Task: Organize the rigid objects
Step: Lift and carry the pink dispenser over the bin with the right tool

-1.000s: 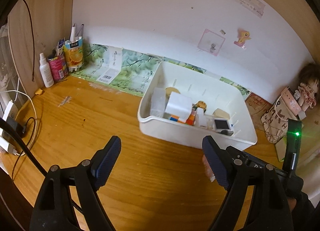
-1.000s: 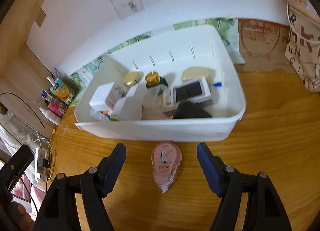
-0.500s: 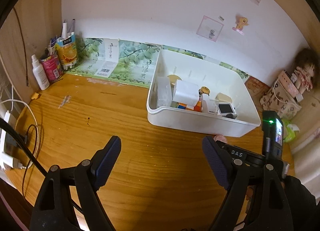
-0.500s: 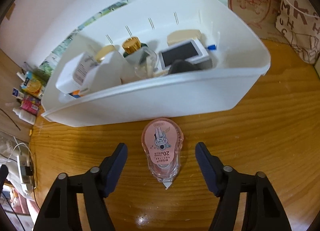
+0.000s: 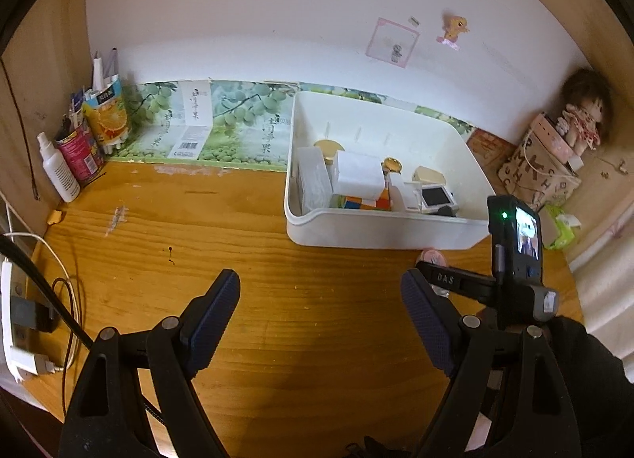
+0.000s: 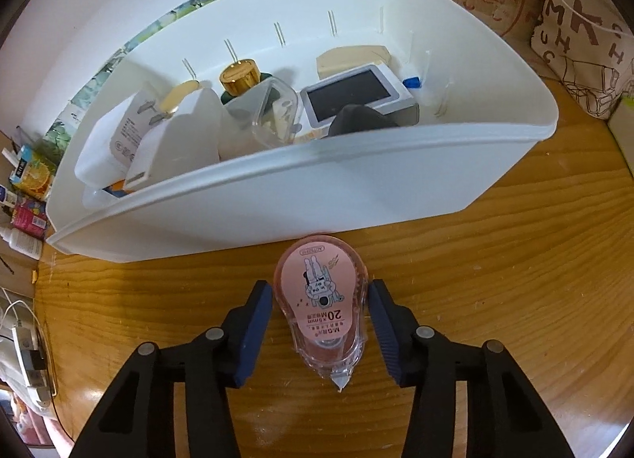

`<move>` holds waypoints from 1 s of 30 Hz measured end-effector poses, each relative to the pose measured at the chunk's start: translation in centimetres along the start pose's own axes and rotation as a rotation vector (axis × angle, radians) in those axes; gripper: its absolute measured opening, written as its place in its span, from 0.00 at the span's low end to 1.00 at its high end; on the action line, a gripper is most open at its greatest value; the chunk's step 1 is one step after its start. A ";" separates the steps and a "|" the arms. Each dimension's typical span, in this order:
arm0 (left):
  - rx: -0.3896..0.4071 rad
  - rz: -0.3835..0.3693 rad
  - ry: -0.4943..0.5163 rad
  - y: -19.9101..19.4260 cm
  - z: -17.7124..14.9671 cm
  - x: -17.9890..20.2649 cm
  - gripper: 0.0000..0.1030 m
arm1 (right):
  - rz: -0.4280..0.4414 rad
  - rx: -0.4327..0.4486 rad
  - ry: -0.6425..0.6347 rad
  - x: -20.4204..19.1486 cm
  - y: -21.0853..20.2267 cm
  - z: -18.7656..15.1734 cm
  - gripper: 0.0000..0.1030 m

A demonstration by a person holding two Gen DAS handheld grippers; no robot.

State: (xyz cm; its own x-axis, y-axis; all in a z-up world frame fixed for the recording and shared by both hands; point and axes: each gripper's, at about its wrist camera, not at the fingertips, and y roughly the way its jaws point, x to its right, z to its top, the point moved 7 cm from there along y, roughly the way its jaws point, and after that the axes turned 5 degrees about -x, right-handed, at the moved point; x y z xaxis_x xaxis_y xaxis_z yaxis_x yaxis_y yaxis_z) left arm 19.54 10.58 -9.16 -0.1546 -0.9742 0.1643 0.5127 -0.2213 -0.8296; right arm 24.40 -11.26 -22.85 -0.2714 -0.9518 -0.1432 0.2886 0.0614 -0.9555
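A pink correction tape dispenser lies flat on the wooden desk just in front of the white bin. My right gripper is low over the desk with its jaws on either side of the dispenser, narrowed to a small gap on each side. The bin holds several items, among them white boxes, a gold-capped bottle and a small screen device. My left gripper is open and empty above the bare desk. In the left wrist view the bin is ahead, and the dispenser peeks out behind the right gripper's body.
Cans, a juice carton and a spray bottle stand in the far left corner. A power strip with cables lies at the left edge. A patterned bag and a doll sit at the right by the wall.
My right gripper has moved forward and down, so the dispenser now sits between its jaws, which have narrowed around it. My left gripper has drawn back and stays open.
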 end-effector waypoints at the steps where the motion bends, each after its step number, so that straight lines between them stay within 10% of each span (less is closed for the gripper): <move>1: -0.002 -0.002 0.009 0.0 0.0 0.0 0.83 | -0.006 0.004 0.001 -0.1 0.0 0.0 0.48; 30: -0.056 -0.199 0.207 1.7 0.6 4.6 0.83 | -0.111 0.120 0.272 9.2 -10.8 -3.3 0.47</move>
State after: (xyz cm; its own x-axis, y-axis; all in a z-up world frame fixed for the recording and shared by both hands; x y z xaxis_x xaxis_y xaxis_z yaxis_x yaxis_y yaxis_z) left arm 20.20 5.67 -9.46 -0.4200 -0.8807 0.2190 0.4085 -0.3989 -0.8210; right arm 15.78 -19.66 -14.68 -0.5381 -0.8344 -0.1192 0.3454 -0.0893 -0.9342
